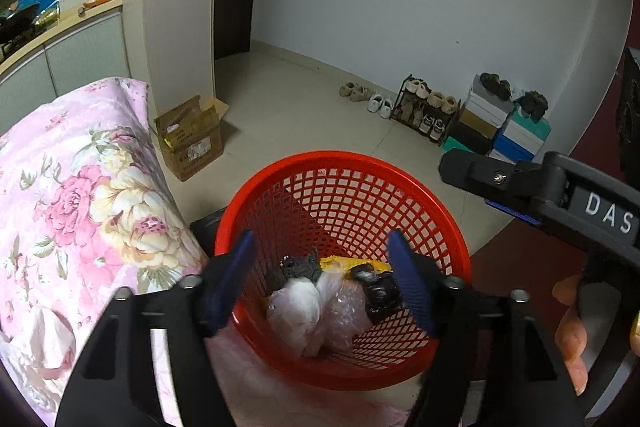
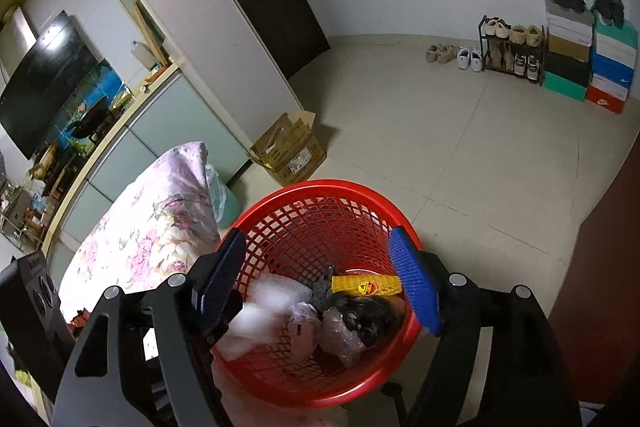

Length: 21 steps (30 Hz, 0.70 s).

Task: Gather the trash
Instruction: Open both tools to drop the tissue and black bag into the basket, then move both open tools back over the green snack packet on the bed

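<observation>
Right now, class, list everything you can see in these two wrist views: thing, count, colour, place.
Basket: one, red mesh, below both grippers.
Plastic bags: a few, clear and whitish, crumpled in the basket.
Packet: one, yellow, in the basket's far side.
Dark trash: count unclear, black, beside the packet.
Quilt: one, pink floral, left of the basket.
Cardboard box: one, brown, open, on the floor by the wall.
Shoe rack: one, dark, against the far wall.
Shoeboxes: stacked, mixed colours, right of the rack.
Left gripper: black, blue pads, open, empty.
Right gripper: same, open, empty.
</observation>
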Each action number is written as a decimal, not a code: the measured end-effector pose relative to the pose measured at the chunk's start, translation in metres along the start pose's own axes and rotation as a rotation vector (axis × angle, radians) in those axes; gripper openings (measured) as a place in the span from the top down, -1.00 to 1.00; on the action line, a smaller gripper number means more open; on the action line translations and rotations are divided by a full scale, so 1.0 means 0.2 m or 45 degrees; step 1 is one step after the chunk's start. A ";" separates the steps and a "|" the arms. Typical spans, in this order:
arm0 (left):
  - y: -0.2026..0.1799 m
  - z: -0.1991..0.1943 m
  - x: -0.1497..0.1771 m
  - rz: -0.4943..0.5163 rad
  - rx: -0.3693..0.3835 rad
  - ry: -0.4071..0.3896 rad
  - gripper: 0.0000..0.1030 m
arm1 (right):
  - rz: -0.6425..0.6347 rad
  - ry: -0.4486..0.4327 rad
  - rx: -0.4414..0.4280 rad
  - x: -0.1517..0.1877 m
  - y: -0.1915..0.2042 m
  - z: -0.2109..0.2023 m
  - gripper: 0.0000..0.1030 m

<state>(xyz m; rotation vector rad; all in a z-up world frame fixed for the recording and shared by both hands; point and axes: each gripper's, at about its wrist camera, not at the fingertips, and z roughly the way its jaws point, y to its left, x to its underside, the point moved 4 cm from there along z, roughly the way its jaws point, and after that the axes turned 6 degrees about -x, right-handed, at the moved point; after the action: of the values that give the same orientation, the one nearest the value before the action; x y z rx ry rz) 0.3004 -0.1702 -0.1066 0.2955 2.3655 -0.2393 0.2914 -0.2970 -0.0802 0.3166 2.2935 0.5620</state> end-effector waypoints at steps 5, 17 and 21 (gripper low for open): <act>0.03 -0.06 0.00 -0.014 -0.009 -0.024 -0.53 | 0.003 -0.047 0.008 -0.02 0.00 -0.07 -0.40; 0.14 -0.32 0.02 -0.021 -0.116 -0.135 -0.55 | -0.117 -0.128 -0.025 -0.03 0.17 -0.23 -0.40; 0.17 -0.45 0.03 -0.031 -0.162 -0.190 -0.56 | -0.174 -0.174 -0.042 -0.02 0.25 -0.30 -0.40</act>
<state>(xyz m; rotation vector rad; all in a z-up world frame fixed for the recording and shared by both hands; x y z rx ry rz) 0.2481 -0.1137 -0.0498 0.1819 2.2262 -0.1176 0.2550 -0.2730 -0.0156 0.1755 2.1525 0.4931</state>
